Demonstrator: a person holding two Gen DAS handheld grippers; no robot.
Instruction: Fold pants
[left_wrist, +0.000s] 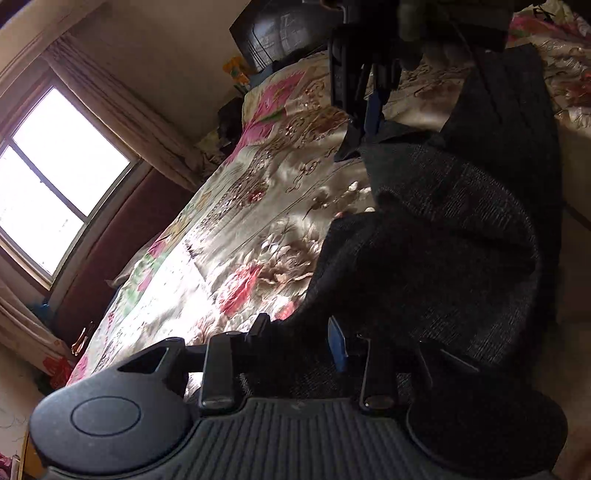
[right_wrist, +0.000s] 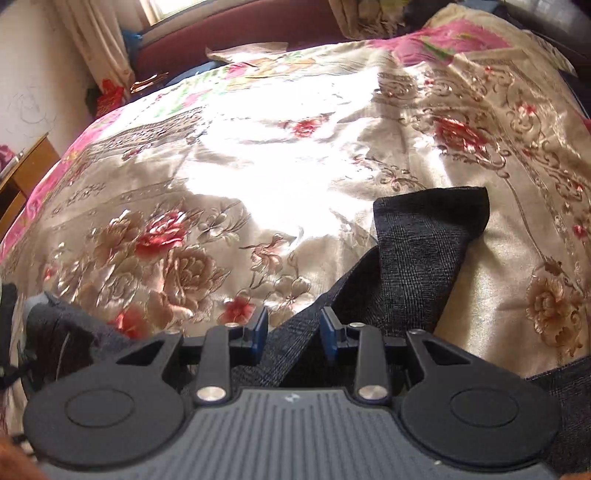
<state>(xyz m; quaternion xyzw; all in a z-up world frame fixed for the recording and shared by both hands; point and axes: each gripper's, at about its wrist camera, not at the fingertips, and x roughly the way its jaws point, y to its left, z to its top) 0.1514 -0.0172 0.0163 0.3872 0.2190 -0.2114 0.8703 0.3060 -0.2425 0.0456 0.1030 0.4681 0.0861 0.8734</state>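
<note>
Slippage is threatening: dark grey woven pants (right_wrist: 417, 251) are lying between the right gripper (right_wrist: 293, 330) fingers, parted and unclamped (left gripper (left_wrist: 299, 336) fingers' hold I cannot tell), over the floral satin bedspread (right_wrist: 258, 177).

- Daylight enters through the window (left_wrist: 55, 177), which is overexposed to plain white in the left wrist view.
- Strong glare on the satin bedspread (right_wrist: 280, 155) washes out its pattern at the centre of the right wrist view.
- The dark pants (left_wrist: 443, 236) appear underexposed, their weave faint and motion-smeared.
- Fisheye distortion bends walls and the curtain (left_wrist: 122, 107) near the frame edges.
- Upper left-view objects are blurred and shadowed.
</note>
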